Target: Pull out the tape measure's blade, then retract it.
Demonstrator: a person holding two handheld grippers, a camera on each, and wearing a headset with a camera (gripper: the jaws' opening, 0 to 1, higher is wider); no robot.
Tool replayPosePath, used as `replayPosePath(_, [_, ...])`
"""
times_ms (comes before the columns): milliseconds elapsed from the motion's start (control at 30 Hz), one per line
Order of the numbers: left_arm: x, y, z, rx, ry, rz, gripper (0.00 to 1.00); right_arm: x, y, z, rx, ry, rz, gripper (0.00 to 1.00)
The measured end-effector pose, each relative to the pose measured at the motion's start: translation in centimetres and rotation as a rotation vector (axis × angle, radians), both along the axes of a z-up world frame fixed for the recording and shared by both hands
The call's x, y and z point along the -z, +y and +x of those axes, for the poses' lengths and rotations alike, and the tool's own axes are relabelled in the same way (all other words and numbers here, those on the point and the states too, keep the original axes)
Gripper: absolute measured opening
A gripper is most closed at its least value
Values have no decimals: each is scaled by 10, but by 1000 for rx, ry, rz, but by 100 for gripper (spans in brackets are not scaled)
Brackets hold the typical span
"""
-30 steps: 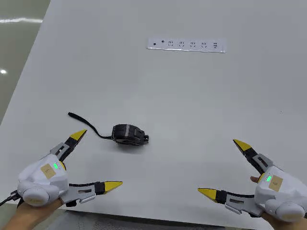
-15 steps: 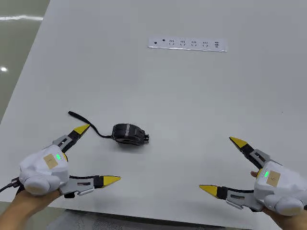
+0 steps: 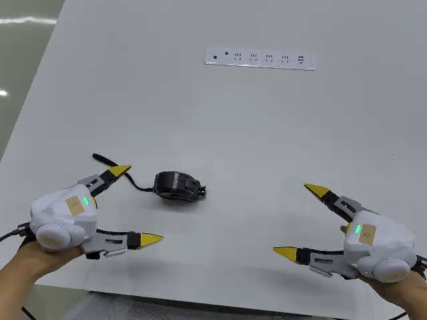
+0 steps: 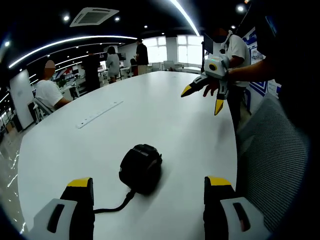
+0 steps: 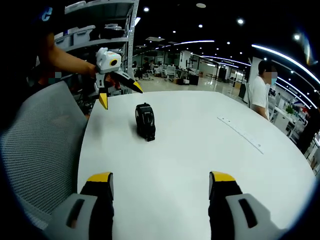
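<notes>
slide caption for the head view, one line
Open left gripper and open right gripper flank a black tape measure on a white table, white power strip beyond.

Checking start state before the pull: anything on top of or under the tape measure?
Nothing on top. The tape measure sits on the bare white table, strap trailing beside it. Its underside is hidden by its own body.

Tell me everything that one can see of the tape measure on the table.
The tape measure is a compact black case, plastic or rubber by its look, resting on the white table. Its blade is not pulled out; a small tip shows at the end toward the right gripper. A thin black strap trails from the other end toward the left gripper. Both grippers are open, apart from the case.
</notes>
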State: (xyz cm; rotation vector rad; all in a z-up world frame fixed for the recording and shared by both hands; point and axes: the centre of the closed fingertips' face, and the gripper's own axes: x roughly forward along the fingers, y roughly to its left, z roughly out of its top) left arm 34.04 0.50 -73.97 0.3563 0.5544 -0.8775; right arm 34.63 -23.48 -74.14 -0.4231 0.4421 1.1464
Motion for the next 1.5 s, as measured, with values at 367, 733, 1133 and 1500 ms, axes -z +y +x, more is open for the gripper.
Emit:
replayPosePath(367, [9, 0, 8, 70, 37, 52, 76, 6, 21, 6, -103, -13, -20, 69])
replayPosePath(733, [17, -5, 14, 131, 77, 92, 66, 12, 45, 11, -180, -18, -28, 59])
replayPosePath(1133, [36, -7, 23, 204, 121, 163, 54, 25, 73, 13, -271, -21, -52, 48])
replayPosePath(1500, [48, -7, 34, 273, 173, 218, 41, 40, 93, 20, -303, -14, -66, 37])
